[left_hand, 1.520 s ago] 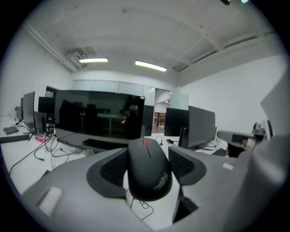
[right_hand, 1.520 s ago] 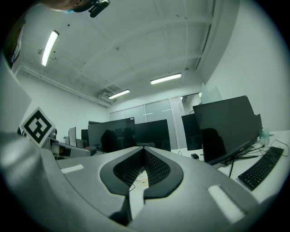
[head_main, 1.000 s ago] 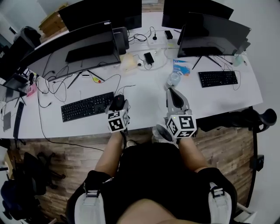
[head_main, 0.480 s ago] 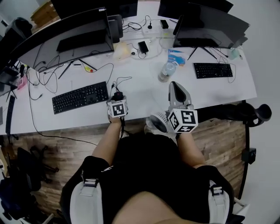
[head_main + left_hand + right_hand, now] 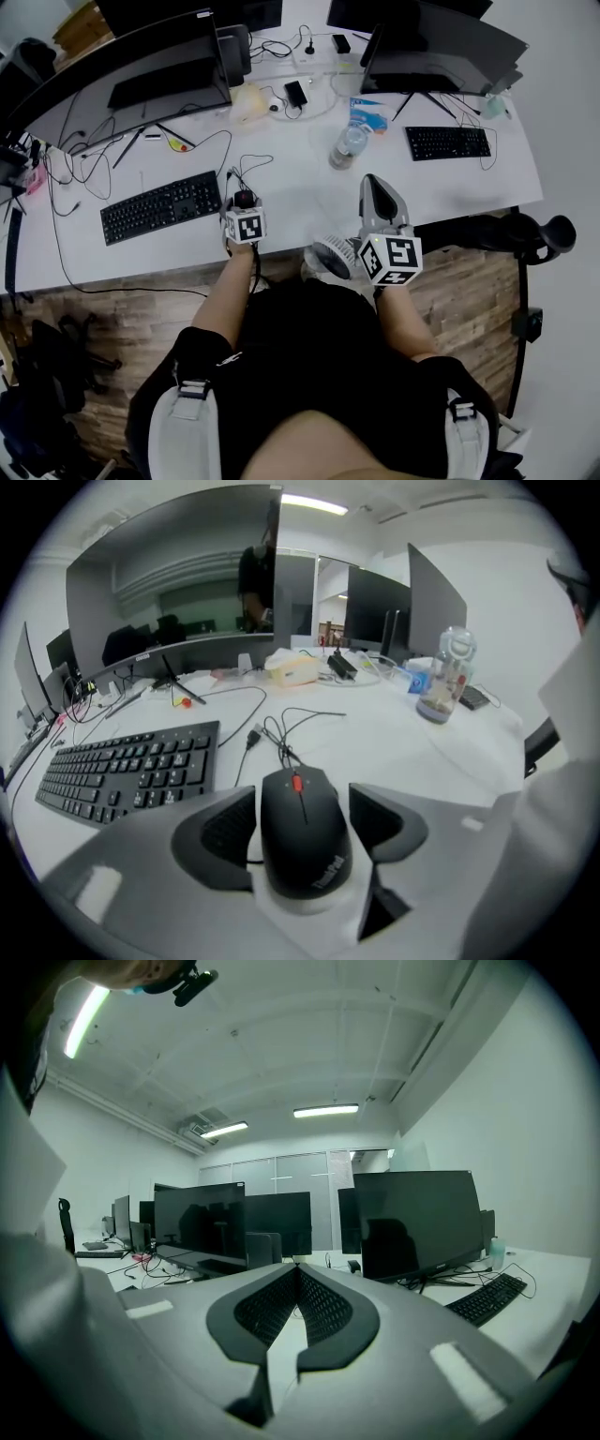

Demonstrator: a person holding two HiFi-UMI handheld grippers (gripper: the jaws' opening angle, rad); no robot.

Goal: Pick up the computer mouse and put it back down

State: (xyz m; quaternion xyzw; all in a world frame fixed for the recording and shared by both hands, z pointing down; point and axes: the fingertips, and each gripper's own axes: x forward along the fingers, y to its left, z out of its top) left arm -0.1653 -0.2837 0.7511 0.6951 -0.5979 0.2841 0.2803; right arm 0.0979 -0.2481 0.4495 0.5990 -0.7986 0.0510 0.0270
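Note:
A black computer mouse [image 5: 302, 827] with a red scroll wheel rests on the white desk [image 5: 300, 202], its cable coiled ahead of it. My left gripper [image 5: 302, 803] is open with one jaw on each side of the mouse. A thin sliver of desk shows between the left pad and the mouse. In the head view the mouse [image 5: 246, 199] lies just ahead of the left gripper [image 5: 245, 208], near the desk's front edge. My right gripper [image 5: 372, 185] is held above the desk edge, and in its own view the right gripper [image 5: 298, 1283] is shut on nothing.
A black keyboard [image 5: 161, 206] lies left of the mouse, and loose cables [image 5: 246, 167] run behind it. A water bottle [image 5: 348, 147] stands to the right. Monitors [image 5: 141, 70] line the back. A second keyboard [image 5: 447, 142] lies far right.
The left gripper has sunk toward the desk with the mouse between its jaws. The head view has shifted. The right gripper has barely moved.

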